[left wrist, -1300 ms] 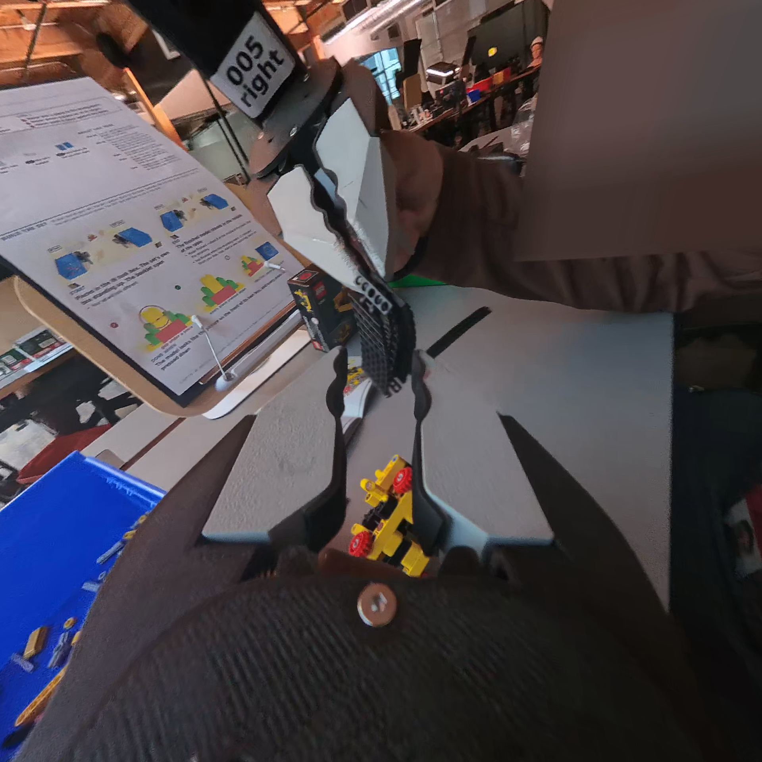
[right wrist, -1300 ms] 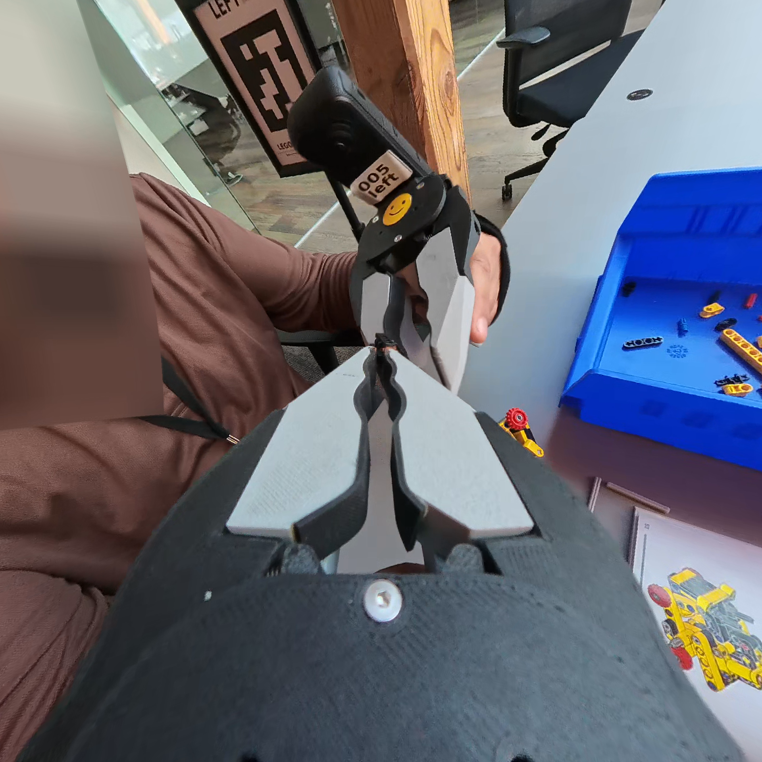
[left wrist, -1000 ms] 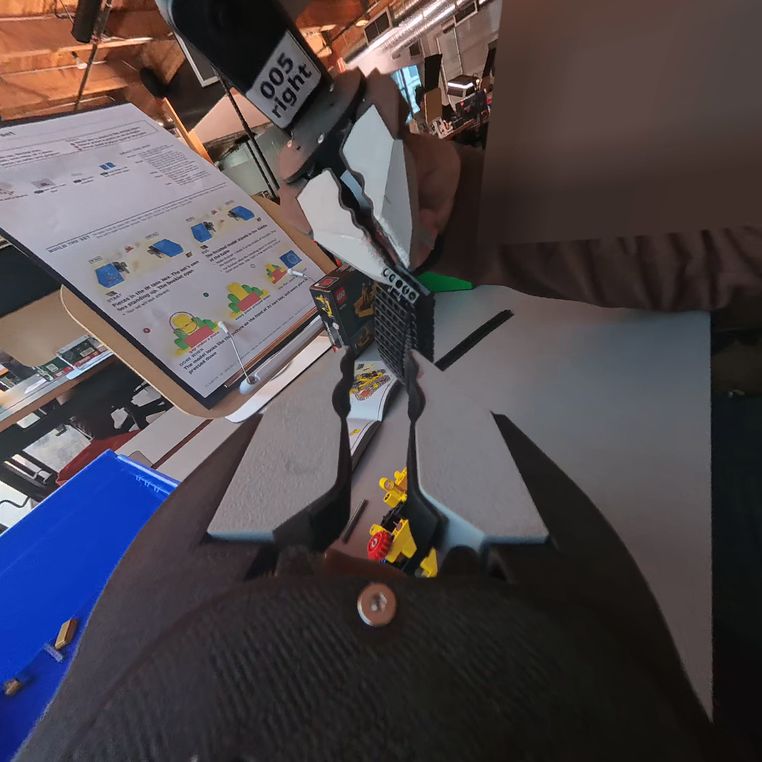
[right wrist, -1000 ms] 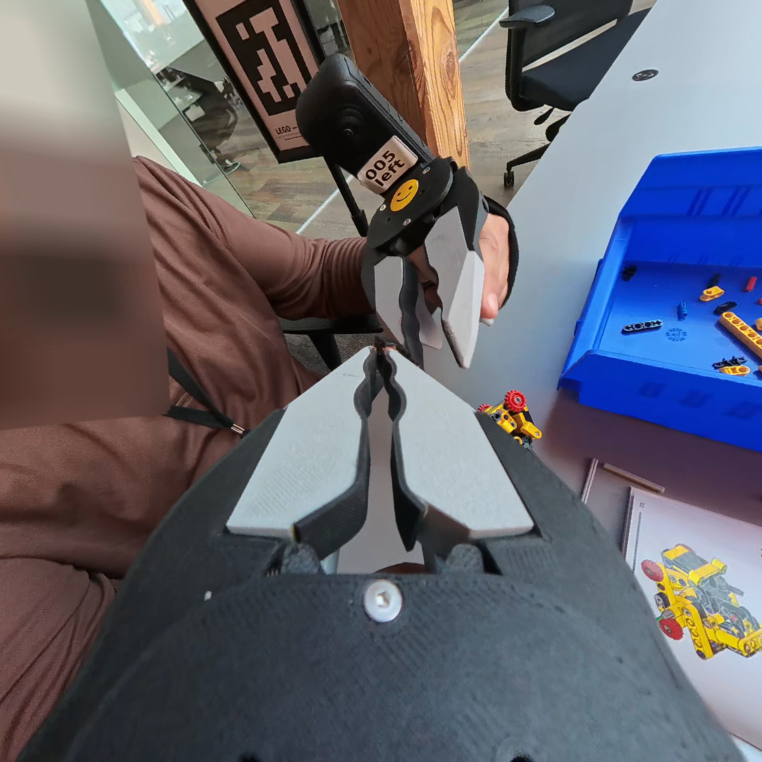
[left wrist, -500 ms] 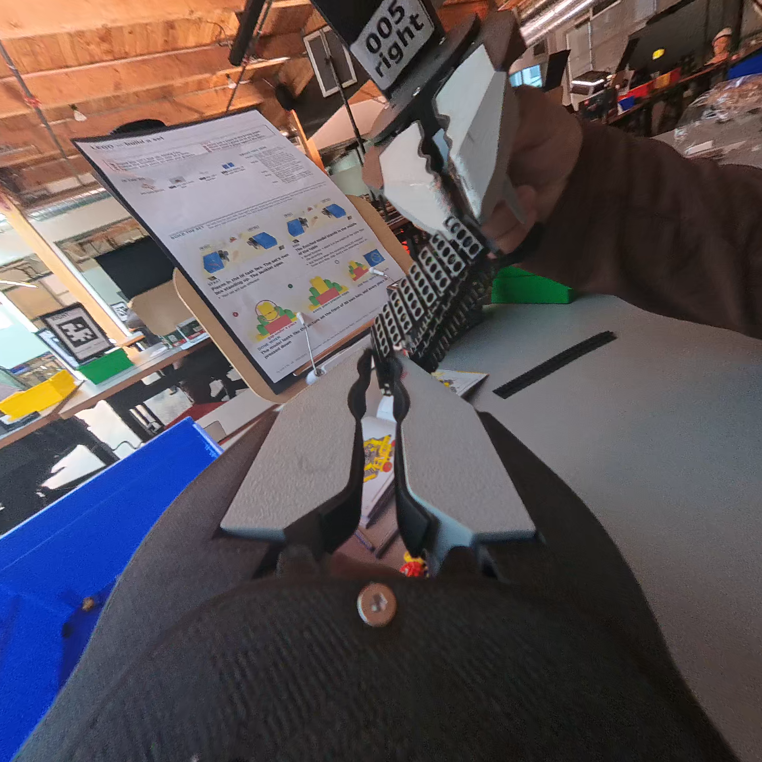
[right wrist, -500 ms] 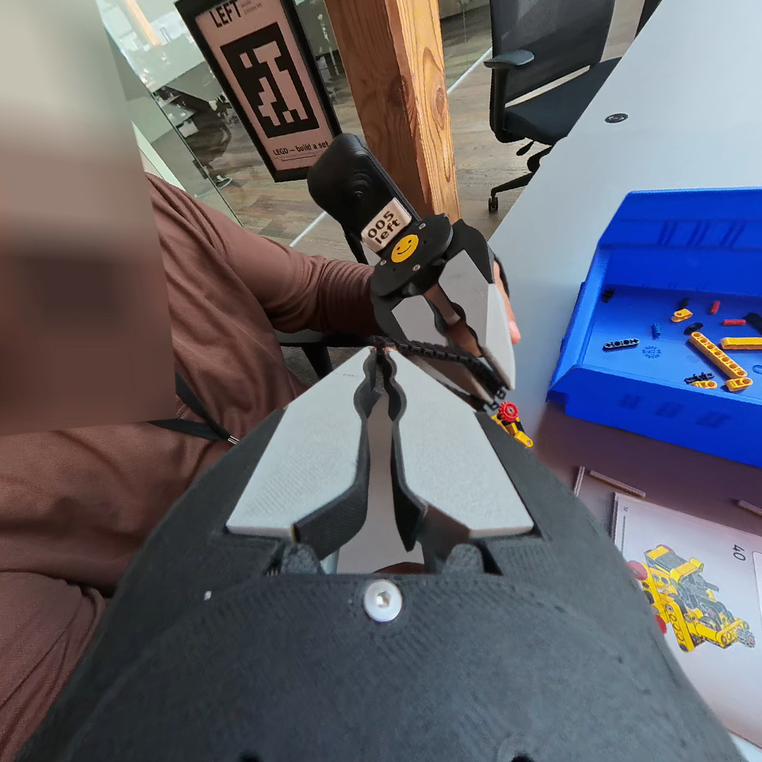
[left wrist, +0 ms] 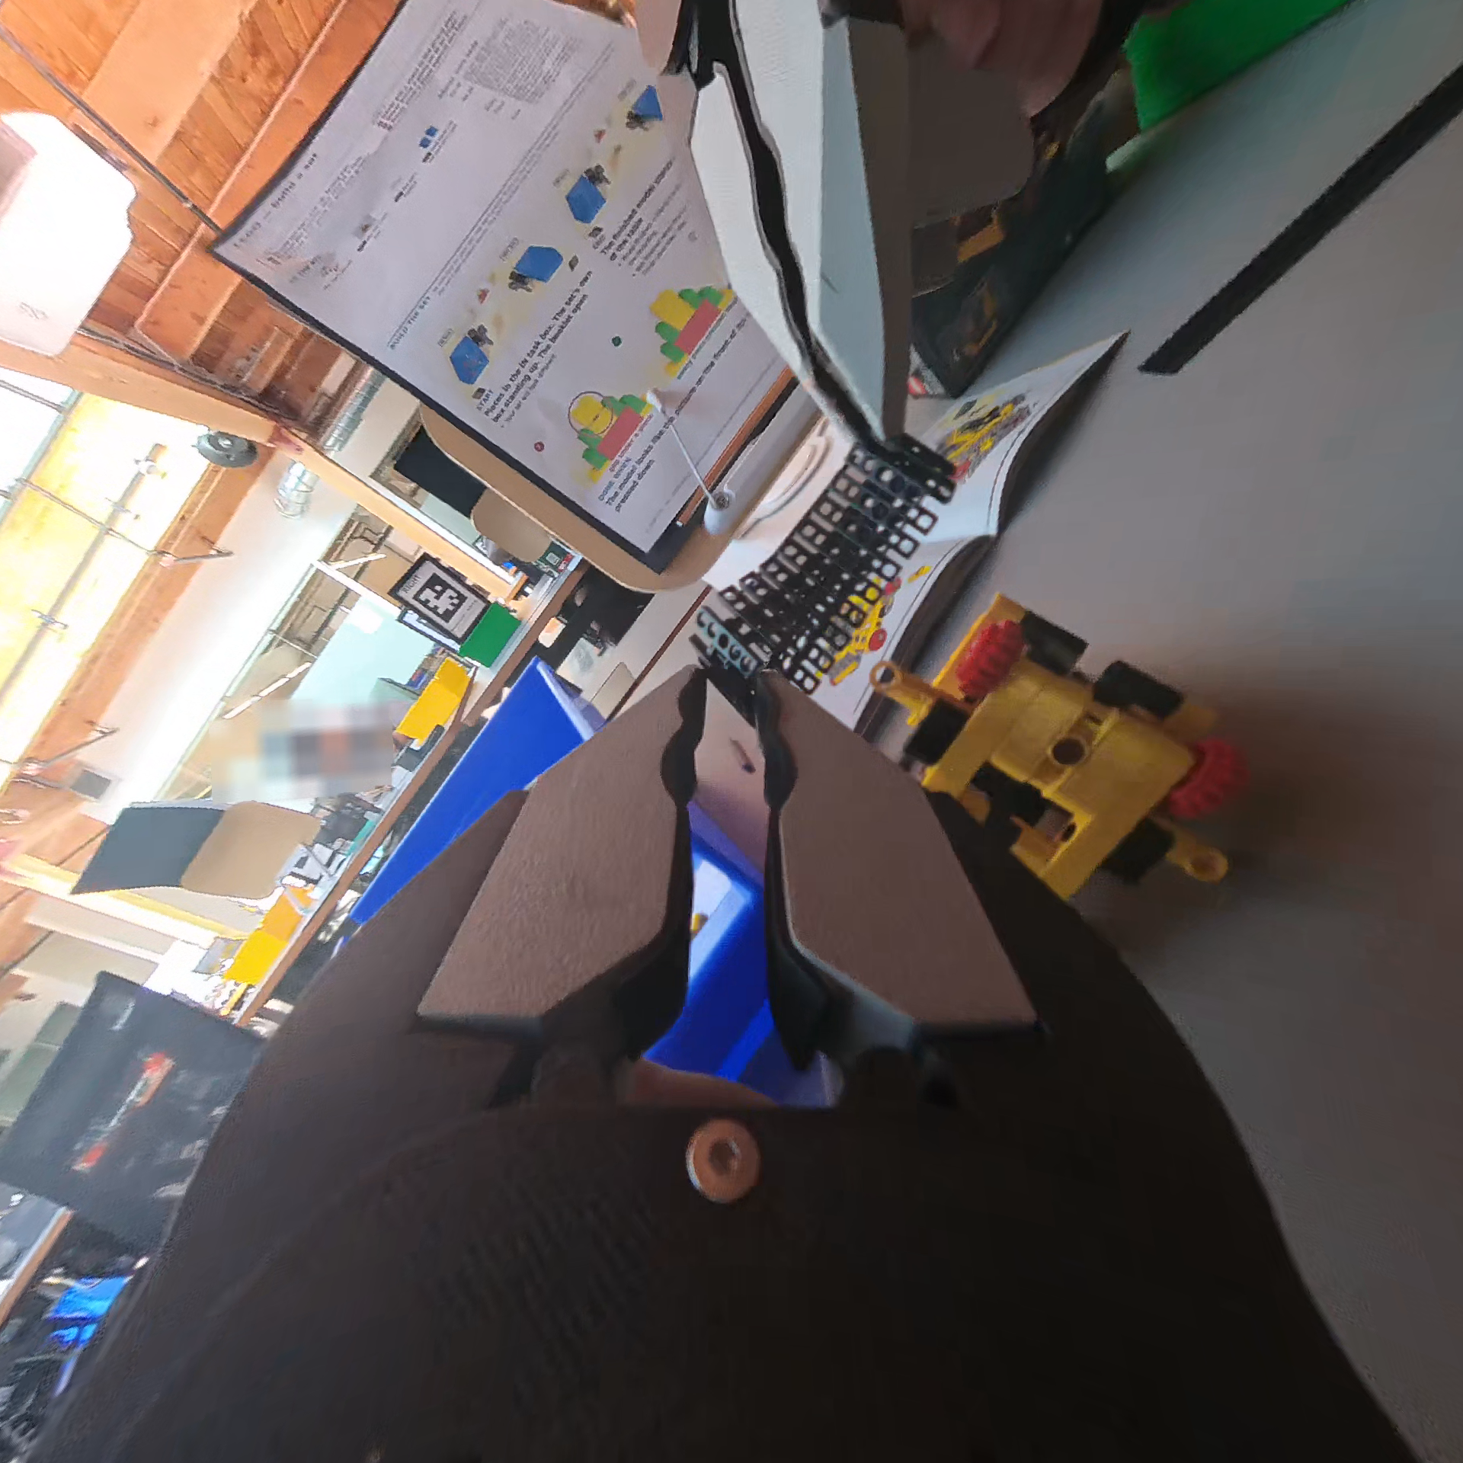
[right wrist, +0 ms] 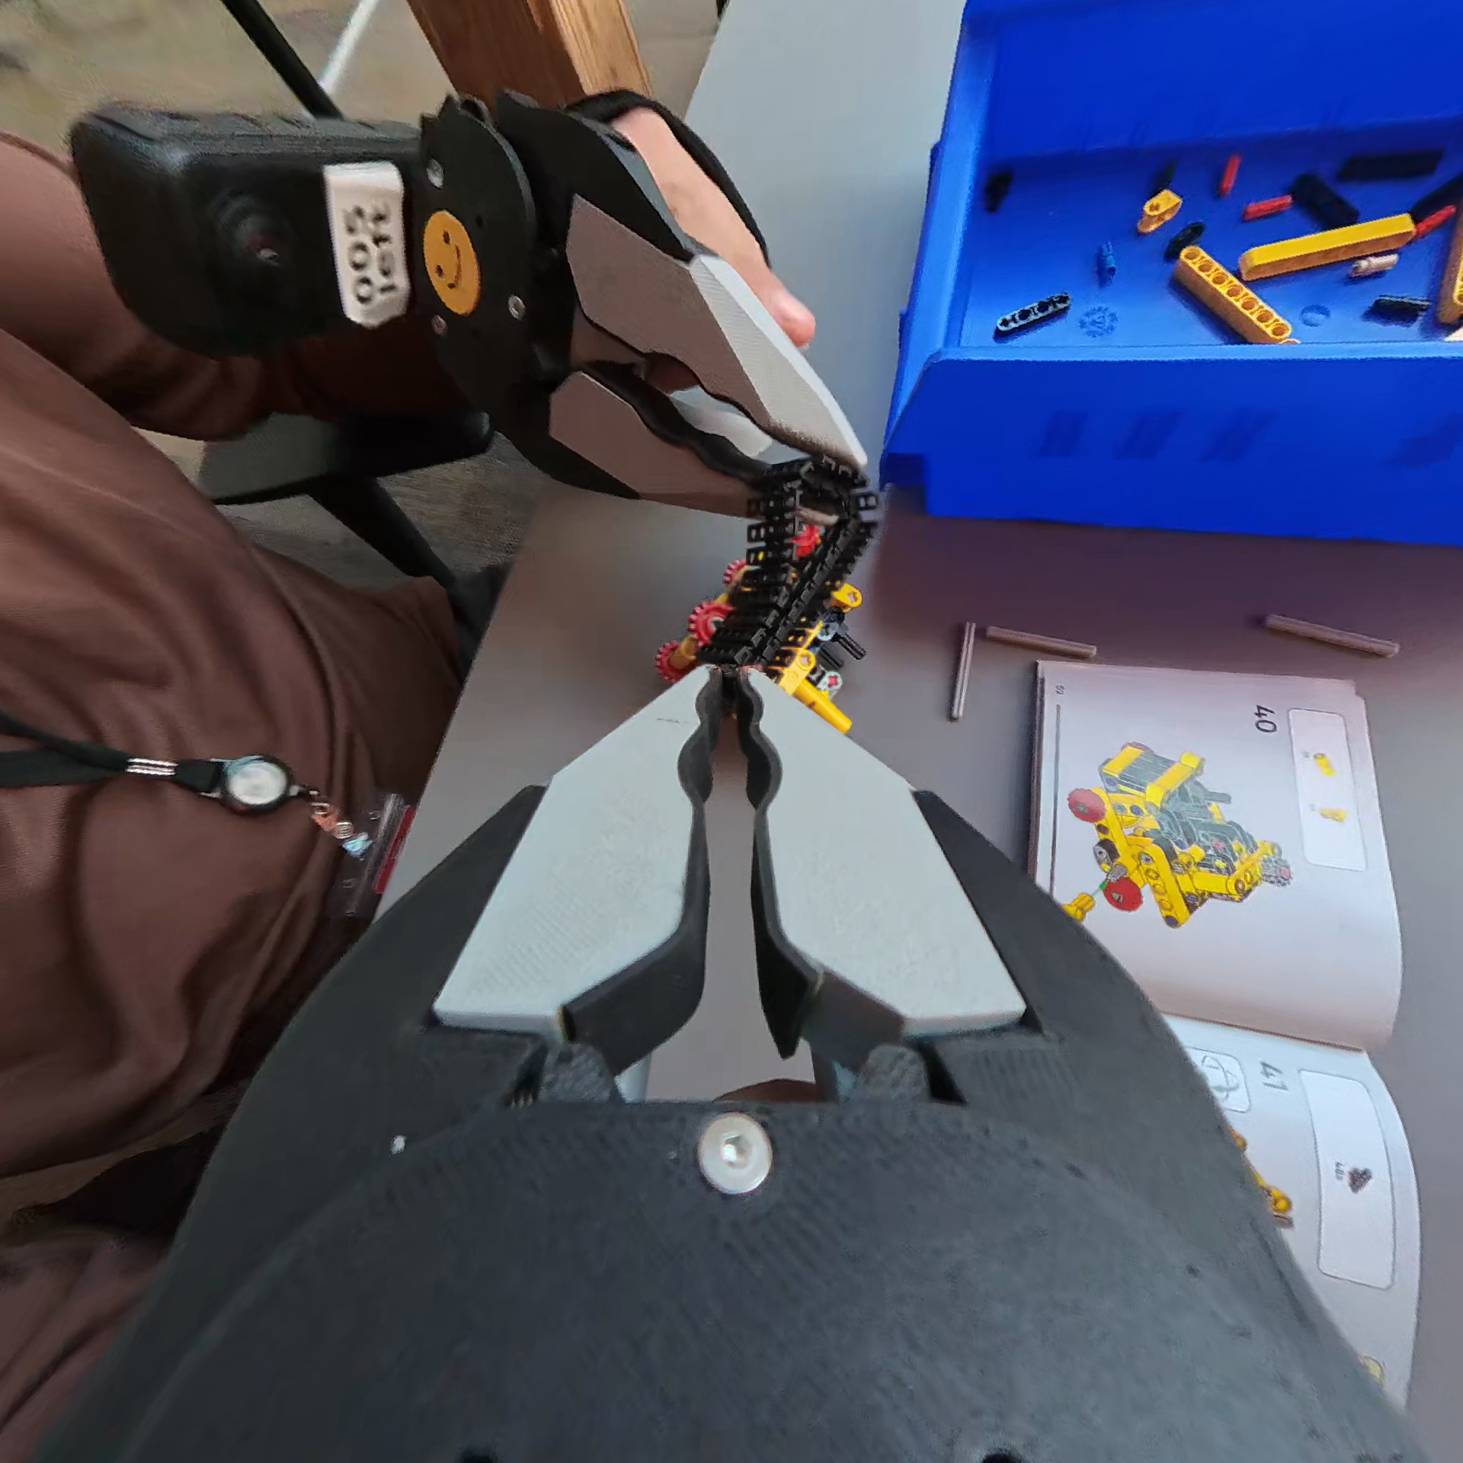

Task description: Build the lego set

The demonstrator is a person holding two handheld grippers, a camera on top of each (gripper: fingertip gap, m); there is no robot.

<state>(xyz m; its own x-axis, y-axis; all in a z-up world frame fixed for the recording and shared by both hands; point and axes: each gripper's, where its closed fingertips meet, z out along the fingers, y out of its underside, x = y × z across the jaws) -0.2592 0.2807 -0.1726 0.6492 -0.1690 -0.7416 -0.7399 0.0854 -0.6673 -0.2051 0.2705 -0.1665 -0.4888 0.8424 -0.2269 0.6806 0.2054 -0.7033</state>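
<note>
Right wrist view: both grippers, right (right wrist: 730,687) and left (right wrist: 799,483), clamp the black track (right wrist: 792,578) ends above the yellow vehicle (right wrist: 815,681) near the bench (right wrist: 1108,586) edge.

Glossy black plastic track (right wrist: 792,570), shiny yellow plastic vehicle (left wrist: 1061,760), smooth blue plastic bin (right wrist: 1187,443), matt paper booklet (right wrist: 1203,855) beside the bin, grained wooden post (right wrist: 530,47)

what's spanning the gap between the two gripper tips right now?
A black tread chain, each end pinched by one gripper: left gripper, right gripper. Clearest in the right wrist view; the yellow vehicle sits on the table beneath it.
</note>
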